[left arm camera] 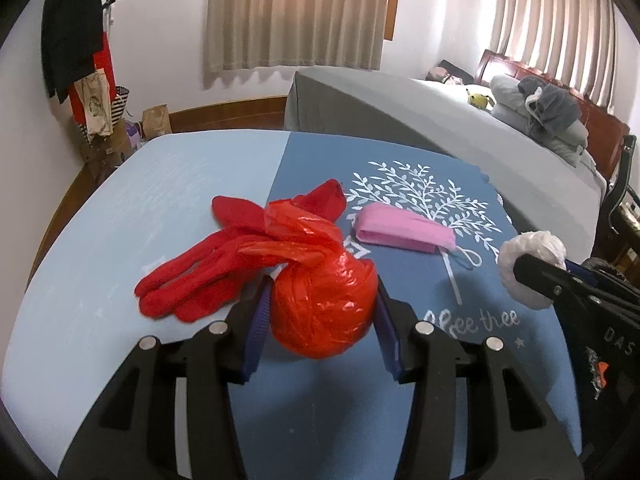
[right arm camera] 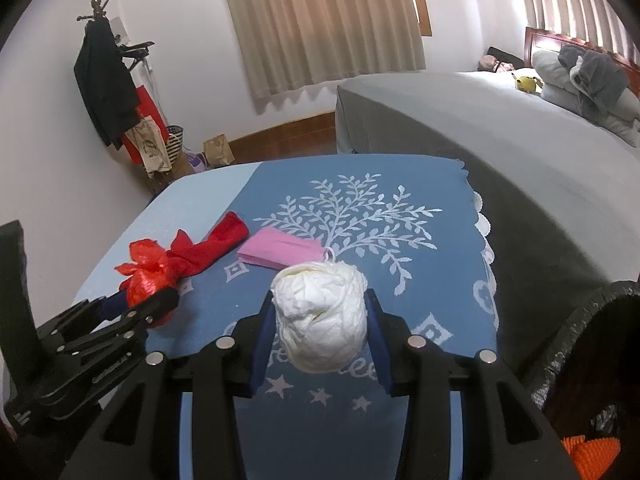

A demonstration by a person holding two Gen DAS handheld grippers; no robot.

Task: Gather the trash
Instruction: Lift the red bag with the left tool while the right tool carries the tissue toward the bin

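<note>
My left gripper point(left arm camera: 322, 312) is shut on a knotted red plastic bag ball point(left arm camera: 324, 312) just above the blue tablecloth point(left arm camera: 168, 216). It also shows in the right wrist view point(right arm camera: 146, 280). My right gripper point(right arm camera: 320, 320) is shut on a crumpled white plastic bag ball point(right arm camera: 322, 316), which shows at the right of the left wrist view point(left arm camera: 528, 268). A red glove point(left arm camera: 224, 256) lies behind the red ball. A folded pink face mask point(left arm camera: 404, 232) lies on the cloth's tree print, beyond both grippers.
A bin lined with a black bag point(right arm camera: 592, 344) stands at the table's right edge. A grey bed point(right arm camera: 500, 128) with pillows lies beyond on the right. A coat rack point(right arm camera: 108, 92) with bags stands at the back left wall.
</note>
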